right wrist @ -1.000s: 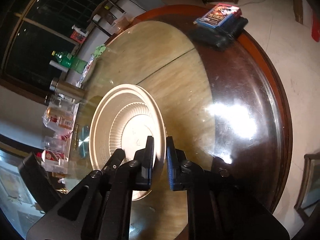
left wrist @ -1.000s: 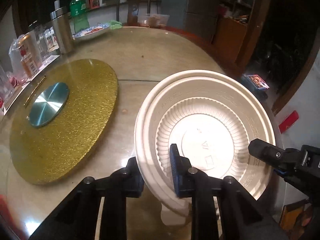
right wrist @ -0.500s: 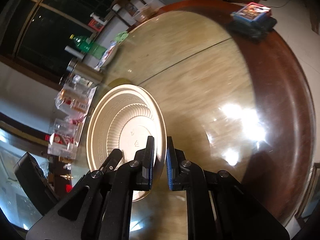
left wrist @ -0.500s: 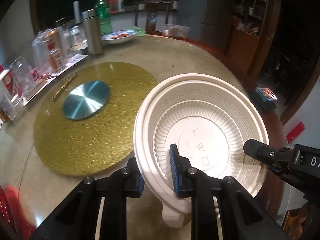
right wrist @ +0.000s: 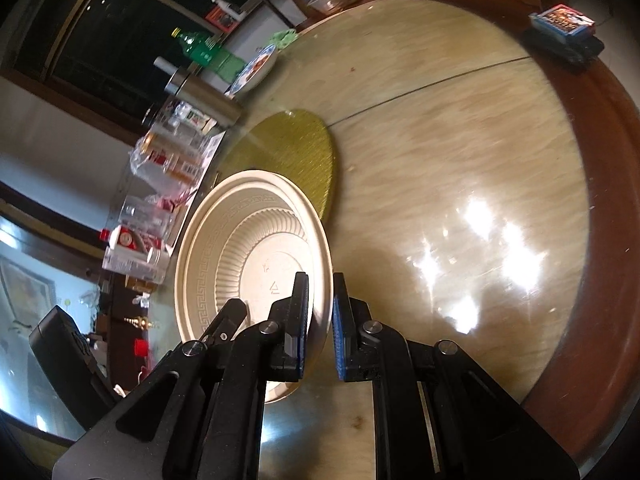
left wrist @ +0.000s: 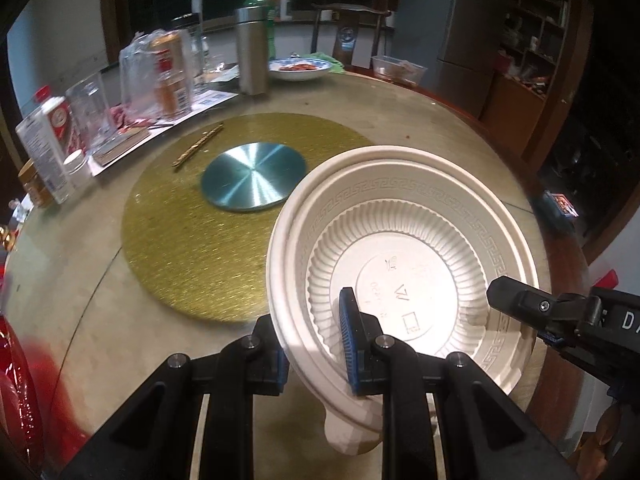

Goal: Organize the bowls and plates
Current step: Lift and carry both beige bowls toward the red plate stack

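A stack of cream plastic plates (left wrist: 404, 248), key pattern on the rim and ribbed inside, hangs tilted above the round table (left wrist: 400, 120). My left gripper (left wrist: 316, 352) is shut on its near rim, one finger outside and the blue pad (left wrist: 348, 344) inside. At the right edge of the same stack is my right gripper (left wrist: 516, 300), its black fingers clamping the rim. In the right wrist view the stack (right wrist: 240, 260) stands edge-on, with my right gripper (right wrist: 320, 324) shut on its thin rim. The left gripper's body (right wrist: 60, 344) shows at lower left, its fingertips hidden.
A gold turntable mat (left wrist: 180, 232) with a blue metal disc (left wrist: 254, 176) and a gold stick (left wrist: 198, 146) lies left of the stack. Bottles and glasses (left wrist: 100, 108), a steel flask (left wrist: 251, 52), a blue-white dish (left wrist: 299, 69) and a plastic tub (left wrist: 398, 68) line the far side. A box (right wrist: 562, 20) sits at the edge.
Both grippers have carried the plate stack sideways toward the gold mat, which the stack now partly overlaps. Both views swung with them. Both grips stayed the same.
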A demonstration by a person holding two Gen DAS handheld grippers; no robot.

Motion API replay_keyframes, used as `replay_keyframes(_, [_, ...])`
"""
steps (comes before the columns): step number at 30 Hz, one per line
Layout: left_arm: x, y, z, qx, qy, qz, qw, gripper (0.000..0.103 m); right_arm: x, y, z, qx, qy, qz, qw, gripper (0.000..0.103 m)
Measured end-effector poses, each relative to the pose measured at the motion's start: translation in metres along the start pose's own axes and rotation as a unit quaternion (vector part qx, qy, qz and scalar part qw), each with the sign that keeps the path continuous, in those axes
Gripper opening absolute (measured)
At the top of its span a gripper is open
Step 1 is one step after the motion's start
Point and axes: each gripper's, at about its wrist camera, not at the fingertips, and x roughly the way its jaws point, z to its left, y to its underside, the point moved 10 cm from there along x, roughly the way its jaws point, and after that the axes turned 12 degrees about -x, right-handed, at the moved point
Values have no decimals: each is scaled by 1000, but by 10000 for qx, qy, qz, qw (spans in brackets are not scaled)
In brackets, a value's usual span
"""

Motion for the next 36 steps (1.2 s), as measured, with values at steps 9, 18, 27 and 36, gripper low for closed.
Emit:
replay_keyframes(9, [-11, -1, 37, -276, -65, -40, 9996, 21, 15, 13, 35, -274, -80, 156, 9995, 11])
replay_keyframes(18, [-22, 2, 66, -496, -141, -113, 9986, 21, 24, 27, 63, -527, -209, 285, 9980, 11])
replay_keyframes(27, [-34, 7, 79, -599, -142, -168, 9980, 21, 24, 37, 78, -689, -311, 356, 9965, 11])
replay_keyframes(36, [-52, 10, 101, -787, -195, -287, 9963, 21, 25, 49, 102, -953, -468, 400, 9935, 11])
